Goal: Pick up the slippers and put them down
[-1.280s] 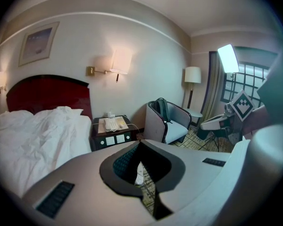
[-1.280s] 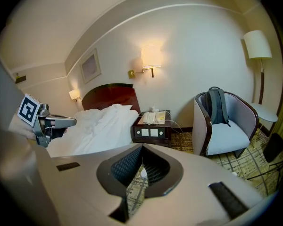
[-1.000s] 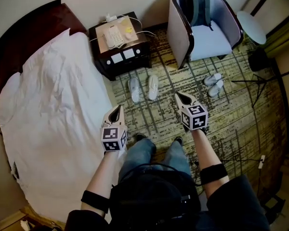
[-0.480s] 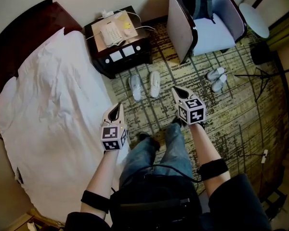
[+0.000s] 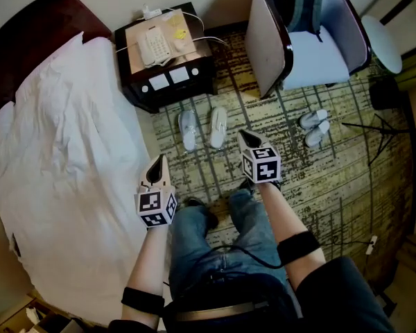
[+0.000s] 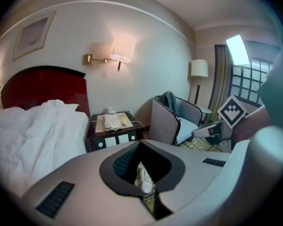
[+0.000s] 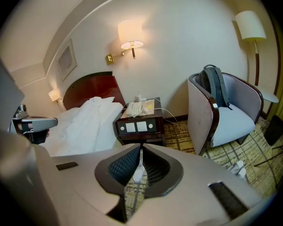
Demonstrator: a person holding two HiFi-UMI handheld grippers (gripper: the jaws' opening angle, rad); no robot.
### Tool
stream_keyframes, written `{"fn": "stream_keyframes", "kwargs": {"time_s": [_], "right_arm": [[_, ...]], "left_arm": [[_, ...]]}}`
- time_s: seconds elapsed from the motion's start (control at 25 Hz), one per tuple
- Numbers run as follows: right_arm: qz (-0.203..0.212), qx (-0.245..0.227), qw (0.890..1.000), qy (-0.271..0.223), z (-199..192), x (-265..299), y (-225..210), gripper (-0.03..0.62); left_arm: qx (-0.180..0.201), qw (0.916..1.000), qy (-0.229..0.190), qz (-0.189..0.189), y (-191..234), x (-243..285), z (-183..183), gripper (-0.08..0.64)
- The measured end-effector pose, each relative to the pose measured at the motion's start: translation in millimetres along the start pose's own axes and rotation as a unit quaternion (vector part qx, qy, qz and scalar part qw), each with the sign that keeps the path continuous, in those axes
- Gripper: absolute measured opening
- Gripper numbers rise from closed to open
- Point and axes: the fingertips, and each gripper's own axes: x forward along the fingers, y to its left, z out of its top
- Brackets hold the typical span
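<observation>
A pair of white slippers, left one (image 5: 188, 129) and right one (image 5: 218, 126), lies side by side on the patterned carpet in front of the nightstand. My left gripper (image 5: 156, 159) hangs shut and empty near the bed's edge, short of the left slipper. My right gripper (image 5: 243, 135) is just right of the right slipper and not touching it. Its jaws have just been opening and show a narrow slit with nothing between them. The left gripper (image 6: 140, 142) shows a slipper (image 6: 145, 179) below its tips. Through the slit of the right gripper (image 7: 141, 146) a slipper (image 7: 137, 173) shows.
A dark nightstand (image 5: 168, 57) with a telephone (image 5: 152, 45) stands behind the slippers. The white bed (image 5: 55, 151) fills the left. An armchair (image 5: 319, 47) holding a backpack is at the back right, with a second slipper pair (image 5: 312, 127) and a stand's legs (image 5: 388, 127) beside it.
Both grippers have come down and forward toward the slippers. The right gripper now sits close beside the right slipper. The person's knees have bent further.
</observation>
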Motion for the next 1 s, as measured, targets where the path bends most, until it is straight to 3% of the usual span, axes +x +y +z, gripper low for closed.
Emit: {"fn": "stream_keyframes", "kwargs": {"time_s": [0.16,0.36,0.52,0.6,0.84,1.0], "right_arm": [[-0.006,0.032,0.999,0.010,-34,46,-21,0.050],[0.010,0.098,0.995,0.003,-92,120,-49,0.196],[0.023,0.146,0.989,0.013,-160,187,-68,0.290],[0.022,0.165,0.986,0.021,-195,219,-79,0.295],[0.028,0.213,0.976,0.029,-282,295,-114,0.394],[0.033,0.239,0.970,0.026,-327,343,-139,0.402]], "left_arm": [[-0.003,0.9999,0.001,-0.011,-2,42,-28,0.001],[0.023,0.9987,-0.011,-0.045,-4,116,-76,0.001],[0.034,0.9974,-0.020,-0.060,4,176,-121,0.001],[0.035,0.9971,-0.022,-0.064,10,204,-144,0.001],[0.048,0.9953,-0.022,-0.082,10,278,-215,0.001],[0.070,0.9922,-0.022,-0.100,8,326,-260,0.001]]}}
